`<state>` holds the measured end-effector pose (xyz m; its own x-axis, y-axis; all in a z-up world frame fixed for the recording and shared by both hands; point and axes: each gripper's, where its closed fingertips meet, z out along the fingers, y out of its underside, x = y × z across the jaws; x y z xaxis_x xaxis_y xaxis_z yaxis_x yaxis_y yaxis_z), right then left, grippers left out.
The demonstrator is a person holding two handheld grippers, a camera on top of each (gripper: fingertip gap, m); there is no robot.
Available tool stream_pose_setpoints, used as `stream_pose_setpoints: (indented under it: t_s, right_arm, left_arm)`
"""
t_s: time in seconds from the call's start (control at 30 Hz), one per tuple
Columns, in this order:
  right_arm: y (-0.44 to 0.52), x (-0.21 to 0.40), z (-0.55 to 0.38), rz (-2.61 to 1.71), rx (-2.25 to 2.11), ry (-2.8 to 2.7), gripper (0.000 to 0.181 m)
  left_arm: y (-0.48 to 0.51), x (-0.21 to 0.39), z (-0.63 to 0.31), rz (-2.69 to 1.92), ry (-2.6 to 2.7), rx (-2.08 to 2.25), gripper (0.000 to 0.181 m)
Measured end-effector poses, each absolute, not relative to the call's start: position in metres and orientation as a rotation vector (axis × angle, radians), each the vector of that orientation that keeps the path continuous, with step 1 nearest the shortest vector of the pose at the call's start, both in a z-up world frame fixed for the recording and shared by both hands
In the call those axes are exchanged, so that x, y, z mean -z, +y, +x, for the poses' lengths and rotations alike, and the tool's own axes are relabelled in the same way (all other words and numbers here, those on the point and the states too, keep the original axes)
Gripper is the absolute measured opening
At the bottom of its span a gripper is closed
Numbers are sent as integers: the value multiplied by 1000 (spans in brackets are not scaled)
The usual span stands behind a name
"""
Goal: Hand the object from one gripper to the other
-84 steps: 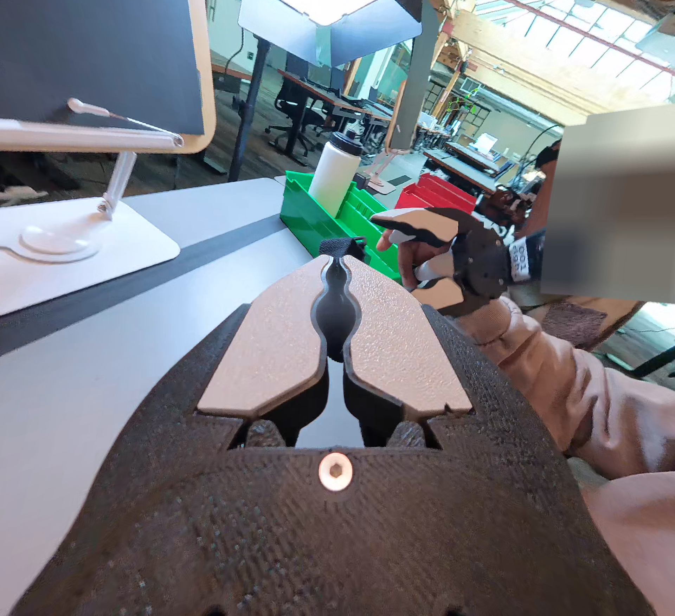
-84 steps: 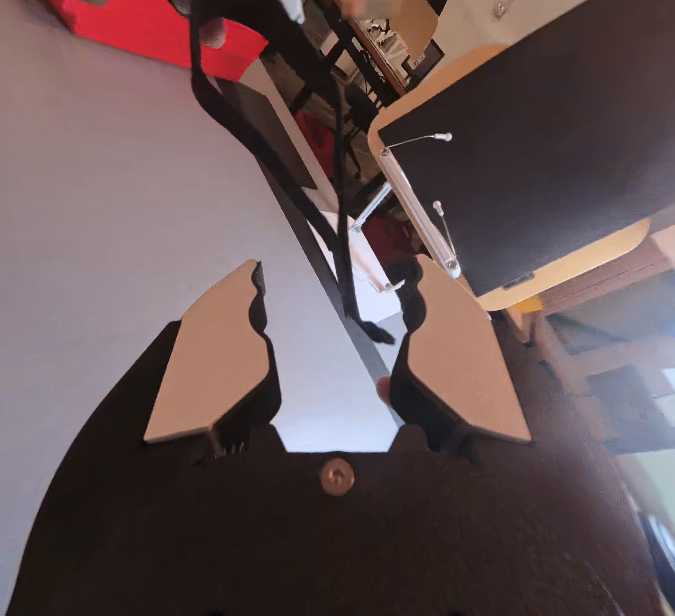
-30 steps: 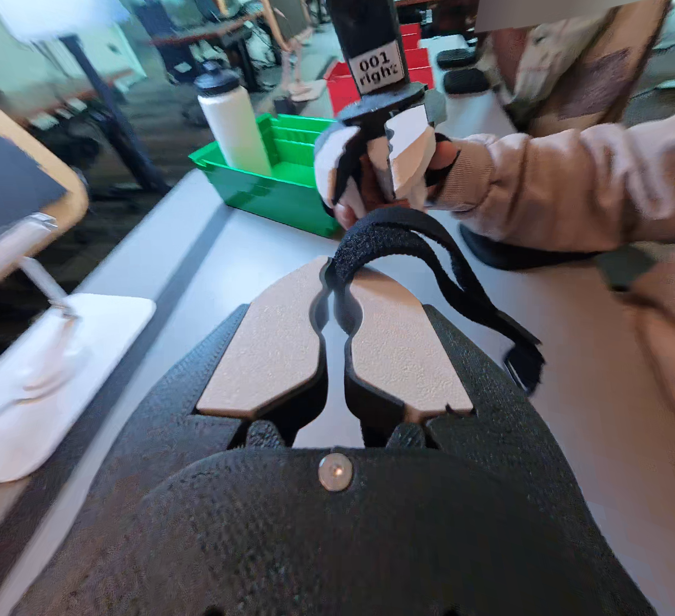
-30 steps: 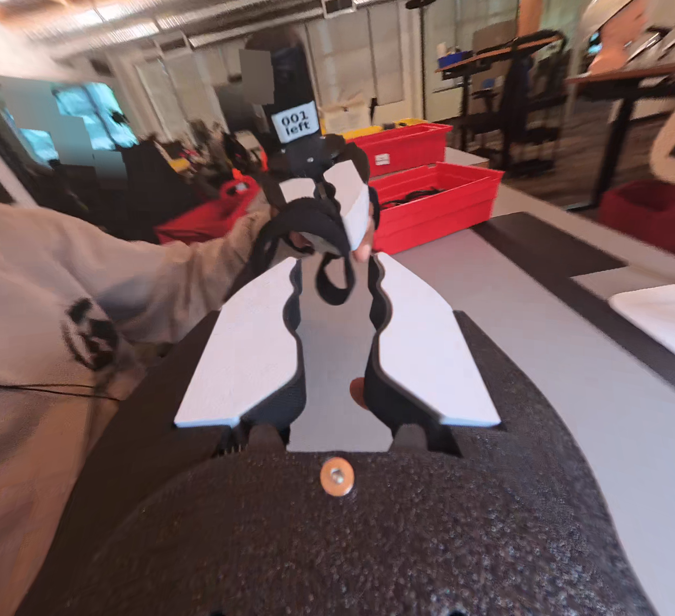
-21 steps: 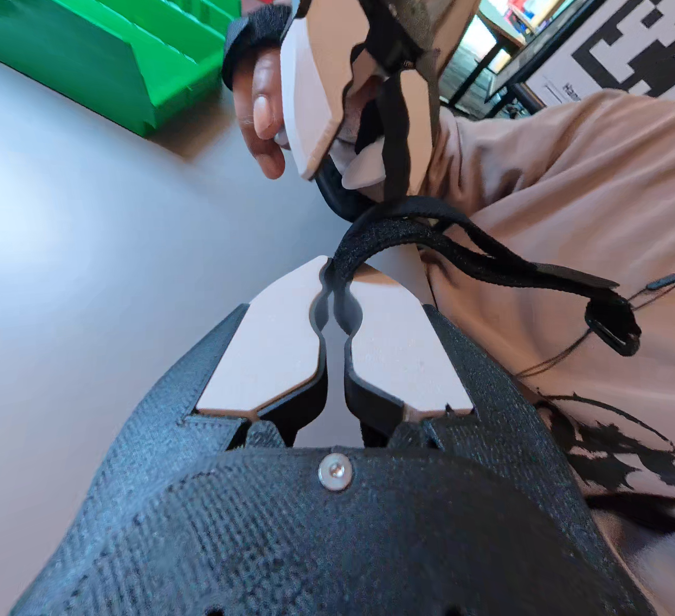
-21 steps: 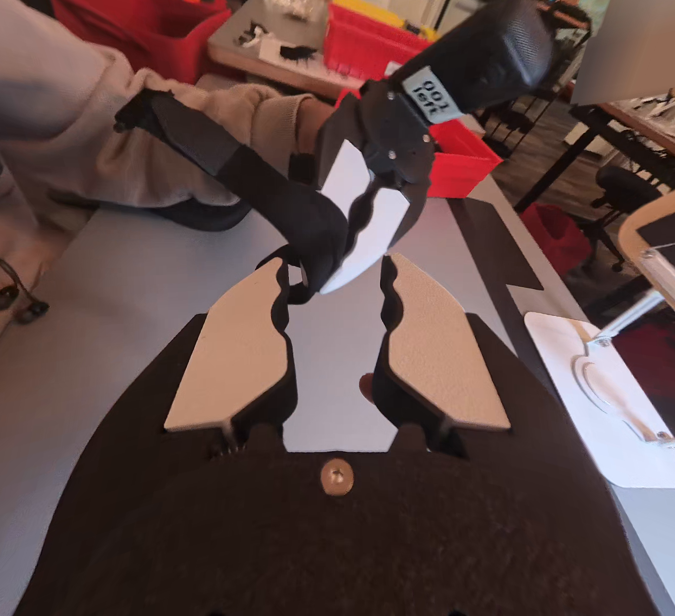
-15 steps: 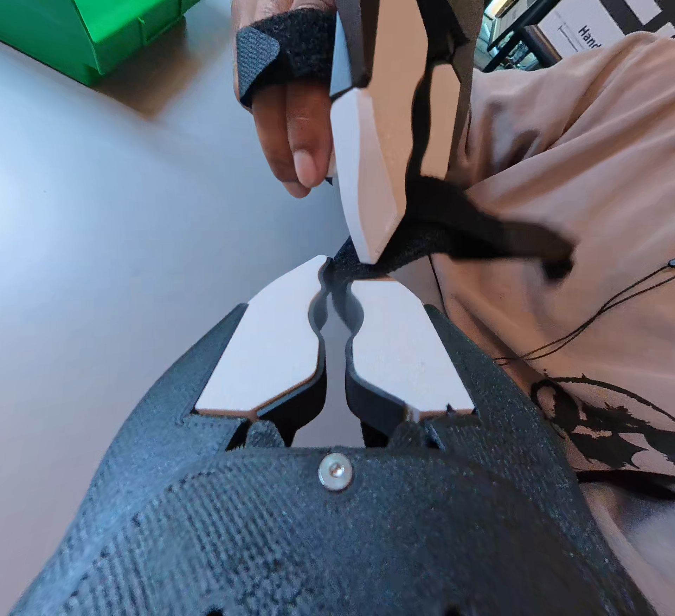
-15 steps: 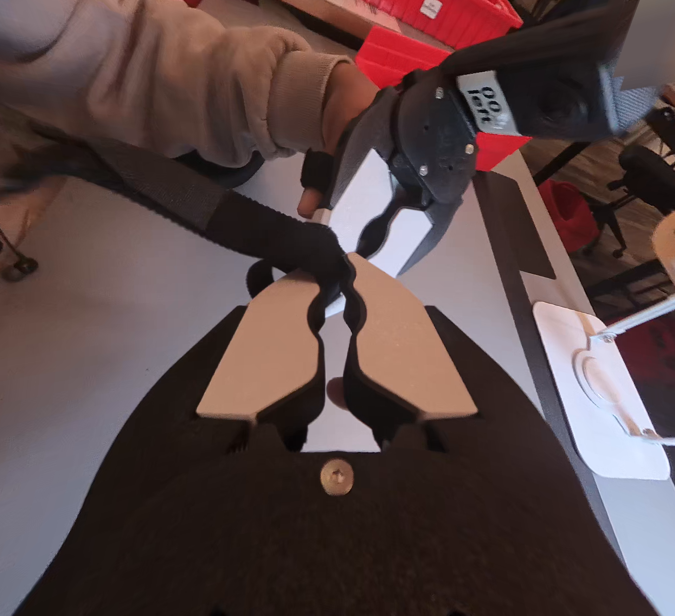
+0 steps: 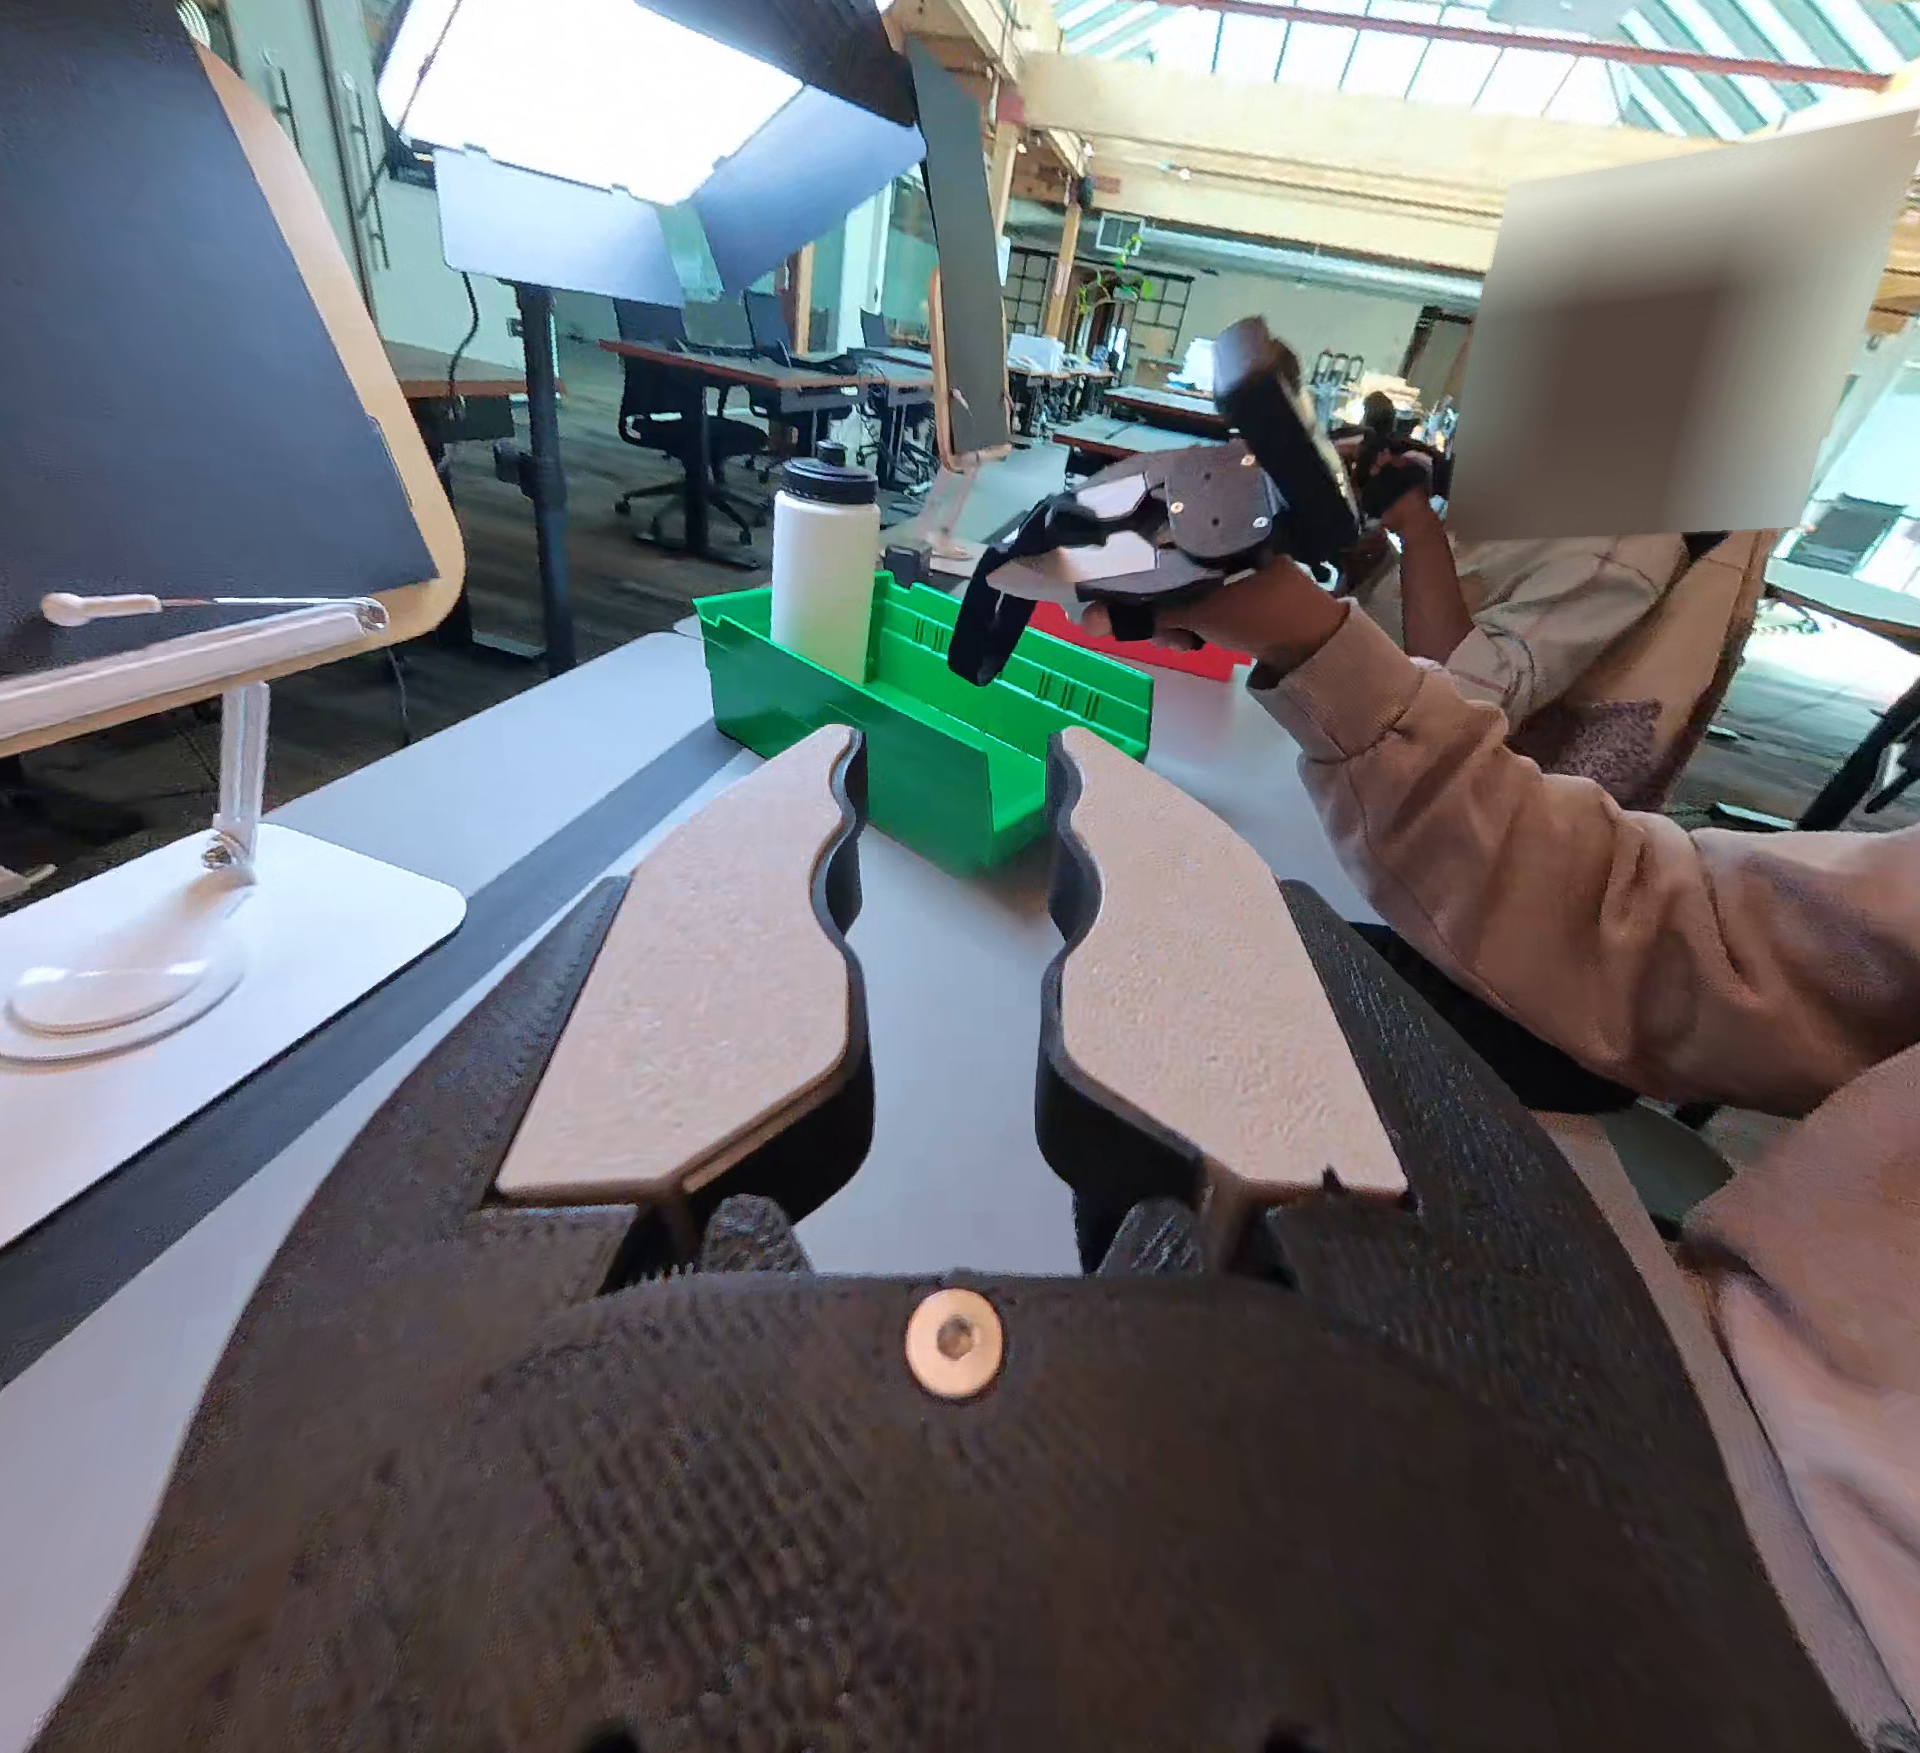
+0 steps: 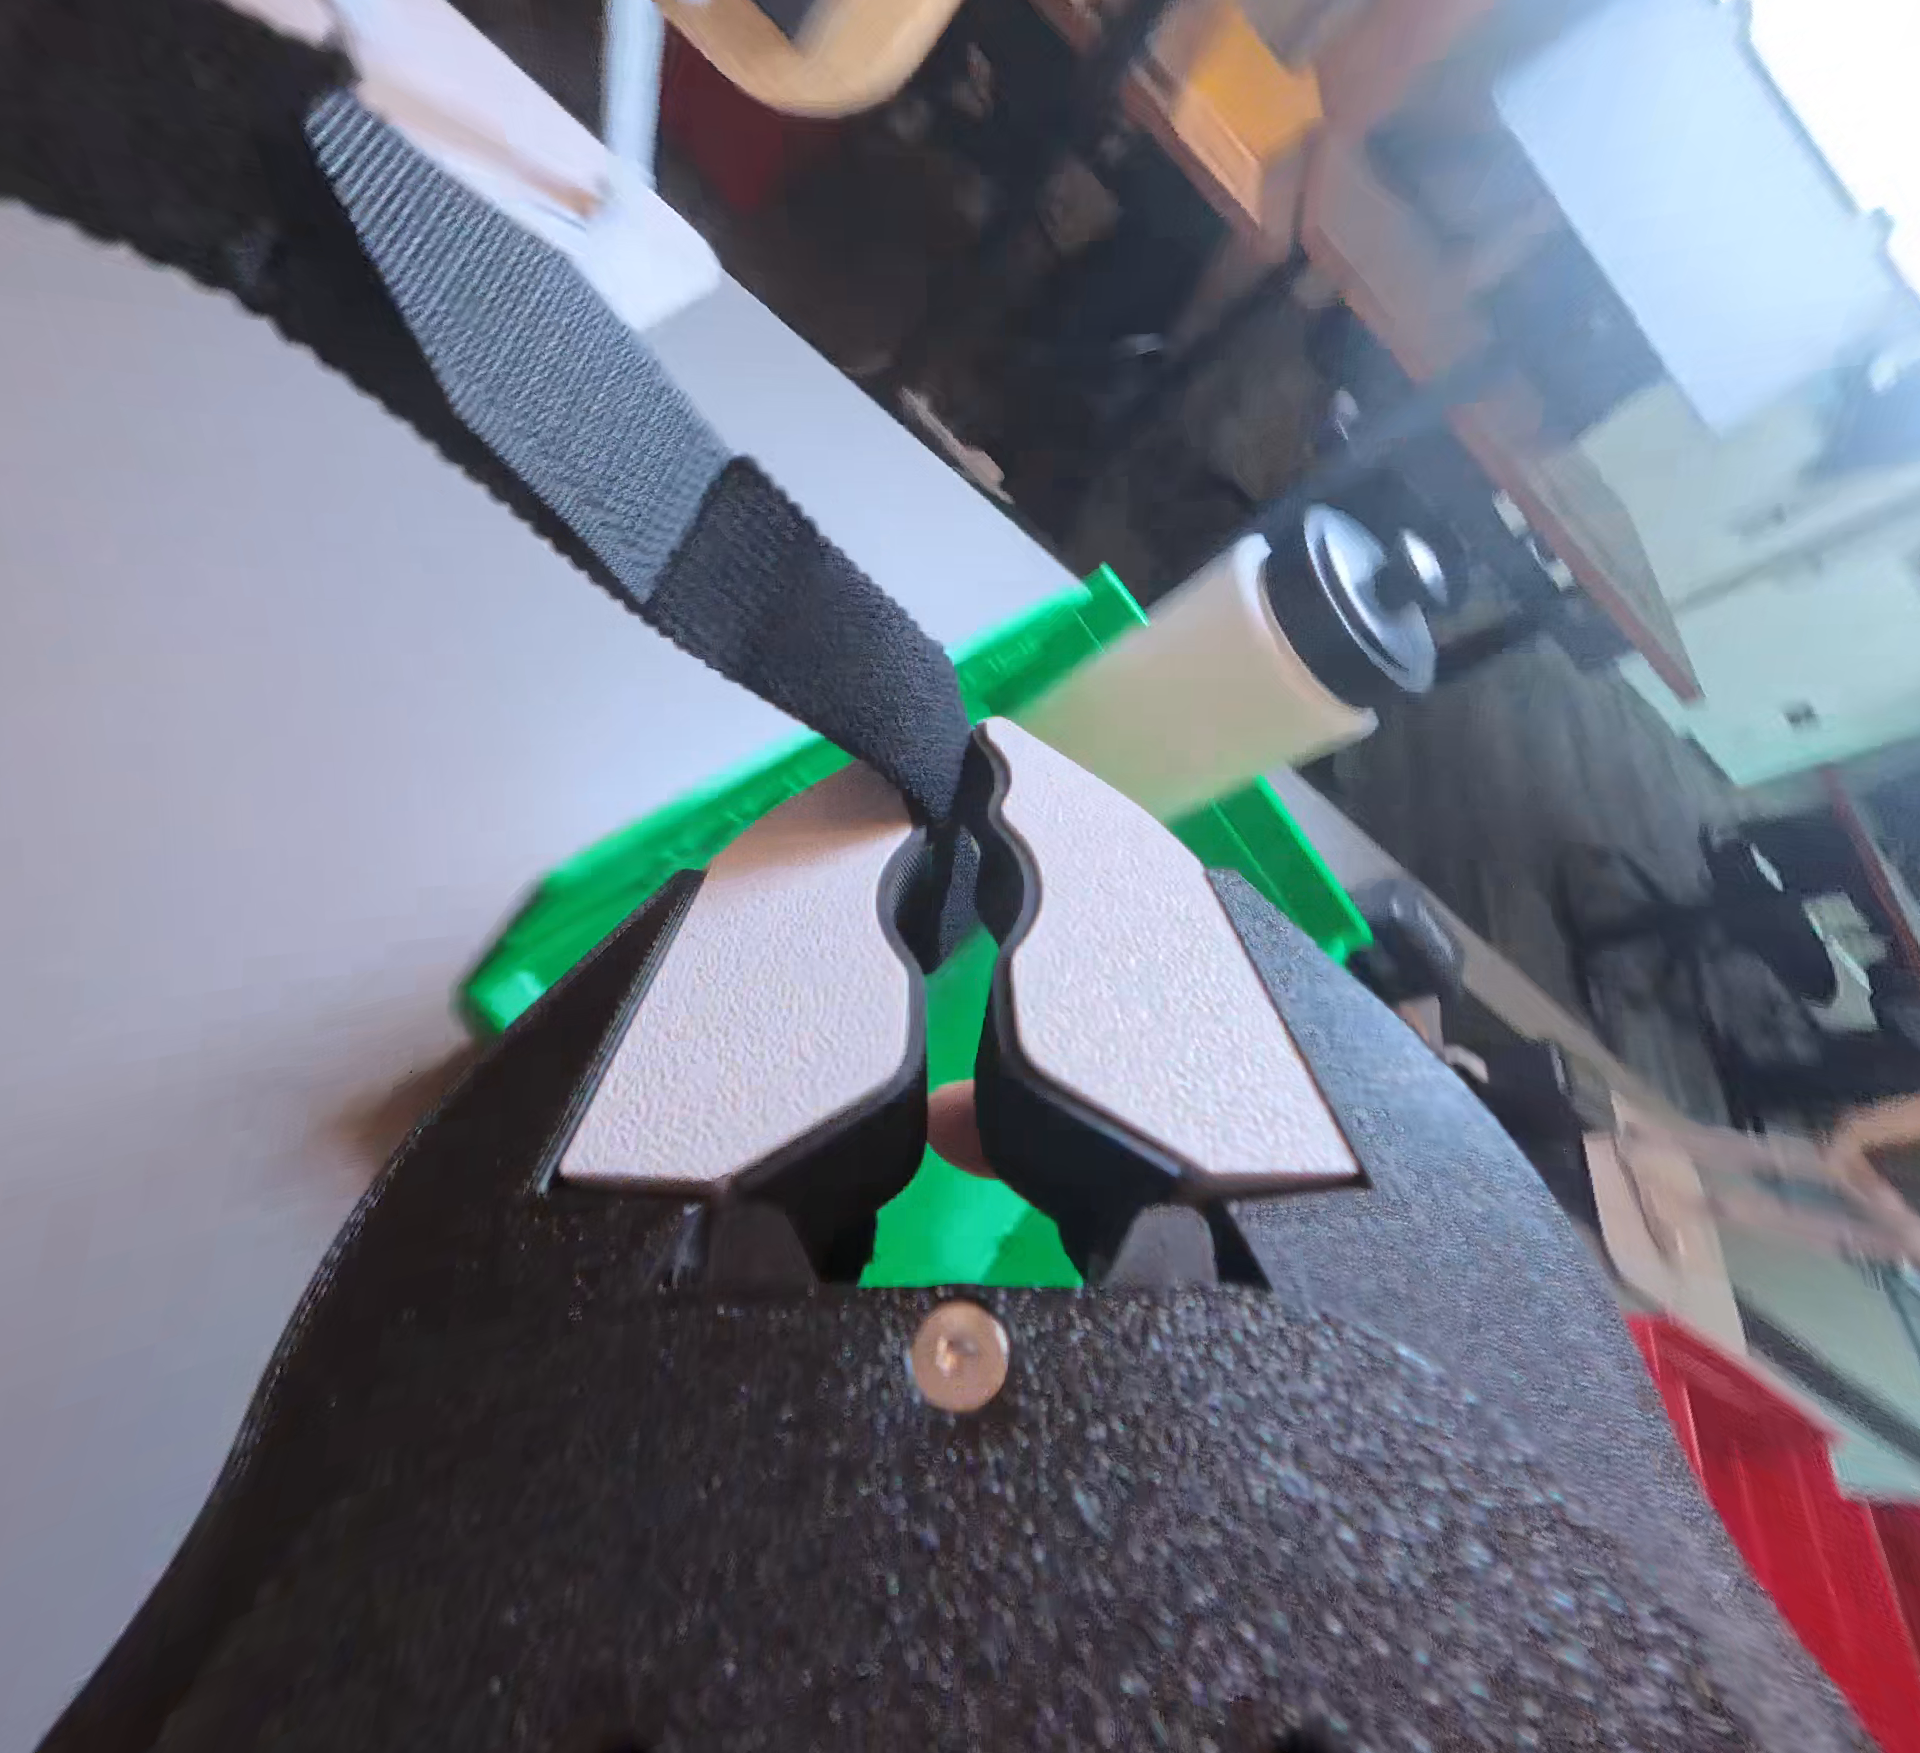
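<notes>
Now my left gripper stands with its jaws apart and nothing between them, held low over the grey table and aimed at the green bin. My right gripper is clamped on the black strap, its tips pinched together around one end of the webbing. From the right wrist view the strap runs away from the tips up and to the left, passing out of the picture at the upper left edge. From the left wrist view I see that same right gripper farther off, raised above the far end of the green bin, with the strap drooping from its tips over the bin. A white bottle with a black cap stands upright in the bin's far-left part, just beside the hanging strap, and a white stand base lies on the table to my left
</notes>
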<state>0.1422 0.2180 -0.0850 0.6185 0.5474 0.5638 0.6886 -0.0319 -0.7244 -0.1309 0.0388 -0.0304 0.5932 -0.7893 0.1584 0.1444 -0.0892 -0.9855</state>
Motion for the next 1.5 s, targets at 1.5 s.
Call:
stream_pose_setpoints:
  t_s: [1.5]
  right_arm:
    - [225,174,143,-1952,-187,-1221,45]
  left_arm:
    - [50,6,-209,-1408,351,615,24]
